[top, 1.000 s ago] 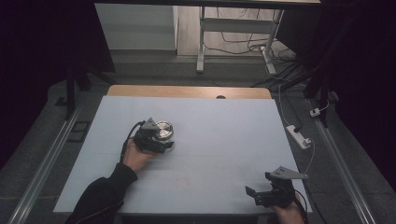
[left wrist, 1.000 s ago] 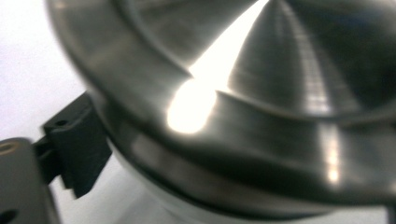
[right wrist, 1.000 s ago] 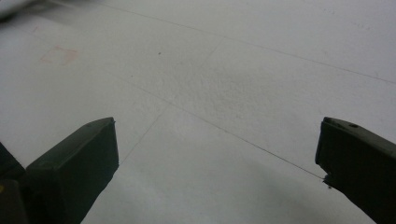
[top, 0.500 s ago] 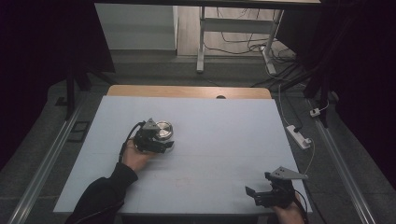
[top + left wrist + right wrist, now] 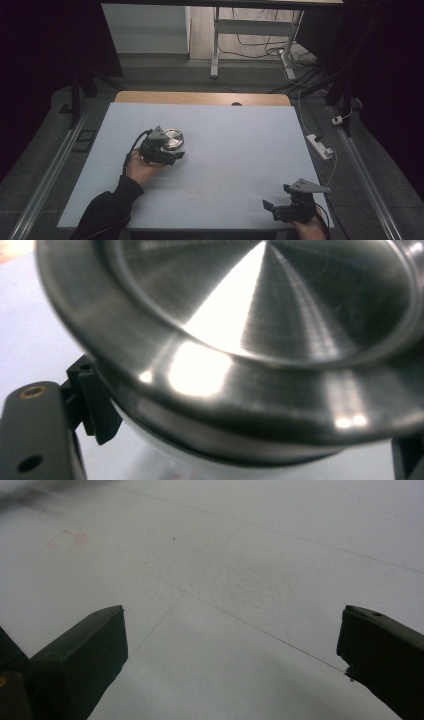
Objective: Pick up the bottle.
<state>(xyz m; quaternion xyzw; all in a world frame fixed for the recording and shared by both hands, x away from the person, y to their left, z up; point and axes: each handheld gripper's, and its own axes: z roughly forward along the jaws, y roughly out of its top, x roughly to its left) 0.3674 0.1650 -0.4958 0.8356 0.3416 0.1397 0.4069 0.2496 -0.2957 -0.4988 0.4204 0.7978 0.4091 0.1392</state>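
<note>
Steel bowl (image 5: pixel 173 139), small and polished, sits left of the middle of the pale table (image 5: pixel 240 150), well apart from the wooden strip (image 5: pixel 202 98) along the far edge. The left gripper (image 5: pixel 159 149) has its jaws clenched on the bowl's near rim, having just been closing with that rim between them. In the left gripper view the bowl (image 5: pixel 240 340) looms large, its brushed inside flaring with reflected light and its thick rolled lip running across the frame. Whether its base rests on the table or hangs just clear of it is hard to judge, because the underside is dark and blurred.

Judging by the metal, this bowl is stiff and will not give under the pads, so the grip relies on friction alone. Polished steel is slippery, and a hold on one side of the rim lets the far side sag or swing; a firm pinch low across the lip, with slow wrist motion, seems safest. It looks light enough for one gripper, and it should not be fragile, though it would clatter if dropped.

Toward the near right corner of the table, far from the bowl, the right gripper (image 5: pixel 289 207) waits with jaws spread wide over bare surface, grasping nothing.
</note>
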